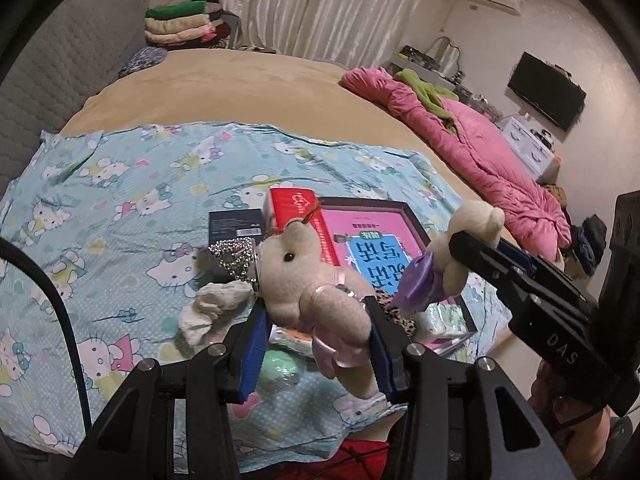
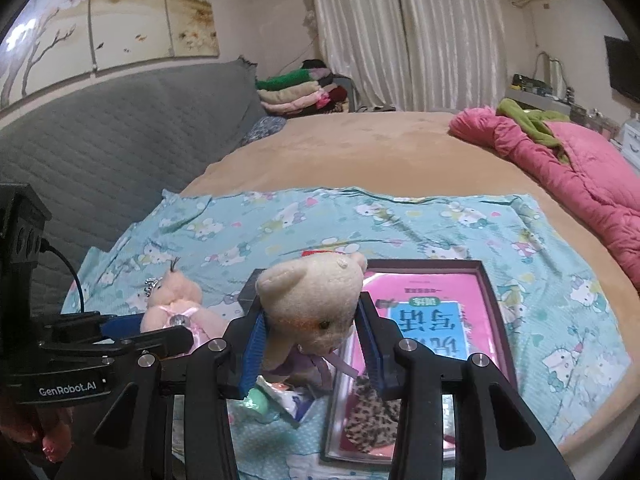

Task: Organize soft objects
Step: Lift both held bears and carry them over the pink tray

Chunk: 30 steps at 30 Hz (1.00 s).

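Left hand-held gripper (image 1: 316, 344): clamped on the pink-dressed bear (image 1: 316, 300) at its body — lower centre of the left wrist view, lifted above the bed.
Right hand-held gripper (image 2: 310, 344): closed around the purple-dressed bear (image 2: 316, 304) at head and neck — lower centre of the right wrist view.
Bed cover: blue cartoon-cat sheet (image 1: 120, 200) spread over the tan bed (image 1: 260, 80).
Under the bears: pink book (image 2: 432, 312) in a dark tray, red box (image 1: 296, 208), white cloth (image 1: 208, 312).
Upper right: pink quilt (image 1: 480, 152).
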### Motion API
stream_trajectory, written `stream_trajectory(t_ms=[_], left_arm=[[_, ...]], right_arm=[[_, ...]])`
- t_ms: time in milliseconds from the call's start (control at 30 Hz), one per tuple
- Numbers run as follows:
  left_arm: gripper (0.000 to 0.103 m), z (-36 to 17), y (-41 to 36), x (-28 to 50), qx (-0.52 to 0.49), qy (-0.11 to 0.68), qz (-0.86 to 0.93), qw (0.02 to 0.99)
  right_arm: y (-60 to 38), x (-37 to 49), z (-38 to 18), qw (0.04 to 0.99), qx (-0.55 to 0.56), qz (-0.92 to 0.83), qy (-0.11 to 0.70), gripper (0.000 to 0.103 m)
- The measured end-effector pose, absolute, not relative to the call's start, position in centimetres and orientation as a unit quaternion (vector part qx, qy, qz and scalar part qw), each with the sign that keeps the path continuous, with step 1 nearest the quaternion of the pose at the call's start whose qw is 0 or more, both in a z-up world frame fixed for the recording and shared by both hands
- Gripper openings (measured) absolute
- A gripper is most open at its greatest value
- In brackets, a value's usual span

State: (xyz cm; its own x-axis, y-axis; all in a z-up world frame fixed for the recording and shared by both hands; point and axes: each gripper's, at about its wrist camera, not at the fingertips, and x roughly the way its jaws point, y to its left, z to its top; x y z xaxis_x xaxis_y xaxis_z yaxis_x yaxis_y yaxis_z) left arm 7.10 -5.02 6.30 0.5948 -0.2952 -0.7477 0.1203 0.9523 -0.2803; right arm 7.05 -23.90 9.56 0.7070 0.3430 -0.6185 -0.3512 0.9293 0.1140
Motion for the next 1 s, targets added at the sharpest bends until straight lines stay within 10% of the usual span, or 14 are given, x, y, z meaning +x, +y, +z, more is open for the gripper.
stream_trajectory(t_ms=[1000], left_arm=[[0.046,7.9,-14.8,8.3,-0.025,0.434,-0.177,0.883]], right_arm=[[-36.1,5.7,12.2,0.952,0.067,0.069,0.291,0.043]])
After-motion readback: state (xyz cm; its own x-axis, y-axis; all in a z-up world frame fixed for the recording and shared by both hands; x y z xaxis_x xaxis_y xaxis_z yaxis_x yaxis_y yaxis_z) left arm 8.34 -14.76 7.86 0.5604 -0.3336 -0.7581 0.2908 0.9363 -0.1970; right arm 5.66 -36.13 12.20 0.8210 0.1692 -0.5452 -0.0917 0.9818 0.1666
